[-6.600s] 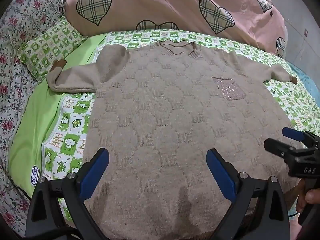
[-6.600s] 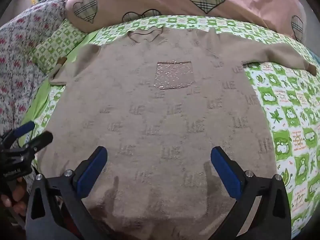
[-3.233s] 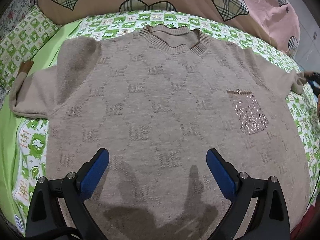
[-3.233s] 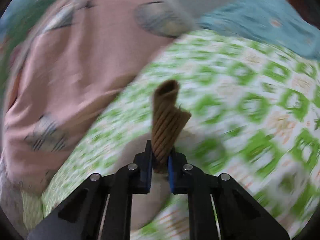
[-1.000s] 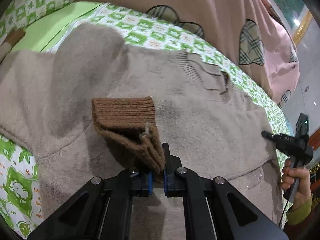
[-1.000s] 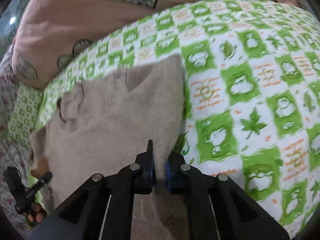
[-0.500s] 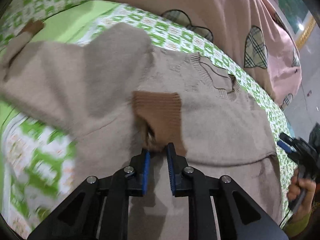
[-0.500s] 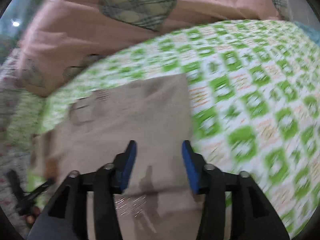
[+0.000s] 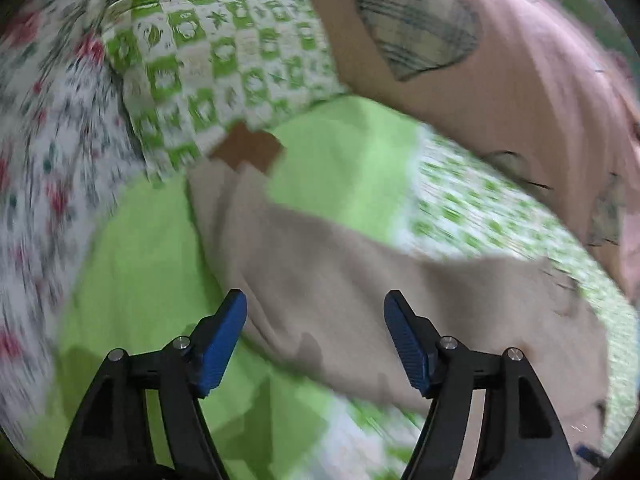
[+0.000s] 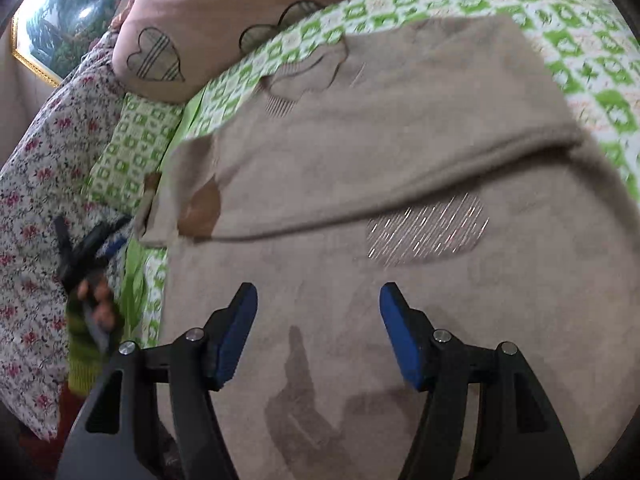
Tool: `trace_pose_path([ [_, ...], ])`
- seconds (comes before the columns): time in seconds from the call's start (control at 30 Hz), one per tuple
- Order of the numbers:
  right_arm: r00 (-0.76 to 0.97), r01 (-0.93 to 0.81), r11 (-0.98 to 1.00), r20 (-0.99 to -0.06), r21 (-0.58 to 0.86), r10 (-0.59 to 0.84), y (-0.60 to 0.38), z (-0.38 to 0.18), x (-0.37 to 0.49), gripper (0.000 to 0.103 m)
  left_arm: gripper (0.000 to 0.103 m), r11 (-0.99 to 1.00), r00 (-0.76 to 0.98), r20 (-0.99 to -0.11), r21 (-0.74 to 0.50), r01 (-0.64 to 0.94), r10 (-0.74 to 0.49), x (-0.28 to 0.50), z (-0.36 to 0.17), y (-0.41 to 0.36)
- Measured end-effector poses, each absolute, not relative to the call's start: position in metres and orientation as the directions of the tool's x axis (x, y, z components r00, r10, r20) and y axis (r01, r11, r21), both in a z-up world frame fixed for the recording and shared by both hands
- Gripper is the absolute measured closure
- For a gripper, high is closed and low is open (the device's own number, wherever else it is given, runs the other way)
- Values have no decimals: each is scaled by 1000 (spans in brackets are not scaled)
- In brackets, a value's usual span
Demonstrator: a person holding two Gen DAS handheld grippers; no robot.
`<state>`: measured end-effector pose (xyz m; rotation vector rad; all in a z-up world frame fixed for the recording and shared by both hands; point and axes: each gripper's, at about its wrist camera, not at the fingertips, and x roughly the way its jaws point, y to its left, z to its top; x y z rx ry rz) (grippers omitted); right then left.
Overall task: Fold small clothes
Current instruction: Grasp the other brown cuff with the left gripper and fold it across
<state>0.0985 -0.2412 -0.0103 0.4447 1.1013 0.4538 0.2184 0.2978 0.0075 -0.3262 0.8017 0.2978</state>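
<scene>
A beige knit sweater (image 10: 400, 128) lies flat on the bed. One sleeve is folded across its chest, and that sleeve's brown cuff (image 10: 200, 208) rests near the far side, above the sparkly pocket (image 10: 428, 232). The other sleeve (image 9: 224, 208) still stretches outward, its brown cuff (image 9: 248, 148) against a pillow. My left gripper (image 9: 316, 340) hovers over that sleeve's shoulder end, jaws opening, nothing between them. My right gripper (image 10: 318, 332) hangs over the sweater's lower body, jaws opening and empty. The left gripper (image 10: 92, 236) also shows at the left of the right wrist view, held by a hand.
A green checked sheet (image 10: 592, 52) covers the bed, with a plain green strip (image 9: 352, 152). A checked pillow (image 9: 224, 64), a pink heart-print quilt (image 9: 500, 80) and a floral cover (image 10: 36, 168) border the sweater. A framed picture (image 10: 60, 12) hangs behind.
My left gripper let go of the brown cuff on the sweater's chest and swung out to the other sleeve. My right gripper released the fabric and drew back over the sweater's body.
</scene>
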Motion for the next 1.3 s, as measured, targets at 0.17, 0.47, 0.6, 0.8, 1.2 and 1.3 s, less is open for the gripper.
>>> trace_pose_path([
  [0.17, 342, -134, 829, -760, 543, 553, -232, -15, 89, 38, 32, 896, 562, -798, -65, -440, 218, 286, -11, 350],
  [0.47, 348, -88, 834, -768, 545, 538, -243, -19, 84, 38, 100, 870, 643, -755, -224, -439, 131, 277, 1, 372],
  [0.6, 371, -84, 825, -751, 559, 546, -248, -17, 82, 38, 100, 892, 749, -663, -327, -311, 18, 247, 35, 320],
  [0.8, 406, -89, 809, -721, 581, 562, -254, -8, 75, 38, 100, 909, 800, -552, -415, -20, -235, 219, 68, 167],
  [1.2, 517, 23, 818, -707, 574, 482, -314, 6, 69, 38, 99, 864, 565, -658, -427, 266, -499, 237, -11, -56],
  [1.3, 526, 38, 812, -703, 582, 479, -320, 7, 70, 38, 95, 868, 507, -705, -423, 259, -495, 245, -34, -64],
])
